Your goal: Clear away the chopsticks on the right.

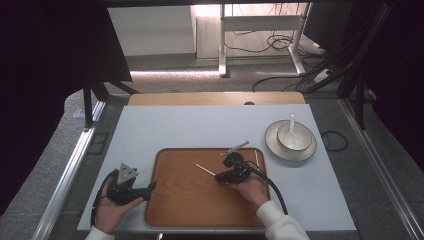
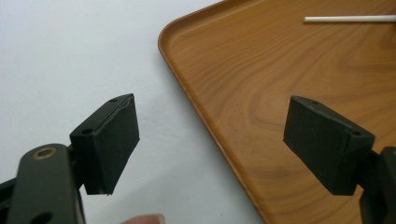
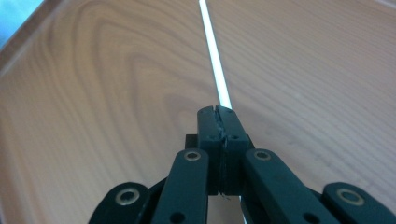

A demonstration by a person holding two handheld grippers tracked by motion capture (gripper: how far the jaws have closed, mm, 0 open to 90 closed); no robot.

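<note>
A brown wooden tray (image 1: pixel 190 205) lies on the white table. A thin white stick (image 1: pixel 204 169) rests on it, and my right gripper (image 1: pixel 217 176) is shut on its near end. In the right gripper view the closed jaws (image 3: pixel 219 112) pinch the stick (image 3: pixel 212 51), which runs away over the wood. My left gripper (image 1: pixel 150 189) sits at the tray's left edge, held in a hand. Its pads (image 2: pixel 112 140) stand wide apart with nothing between them, one over the table and one over the tray rim (image 2: pixel 187 93). The stick (image 2: pixel 348 19) lies far off.
A white bowl (image 1: pixel 294 136) with a spoon (image 1: pixel 291 121) stands on a plate (image 1: pixel 274 145) right of the tray. A second thin white stick (image 1: pixel 257 159) lies at the tray's right edge. A wooden board (image 1: pixel 215 98) borders the table's far side.
</note>
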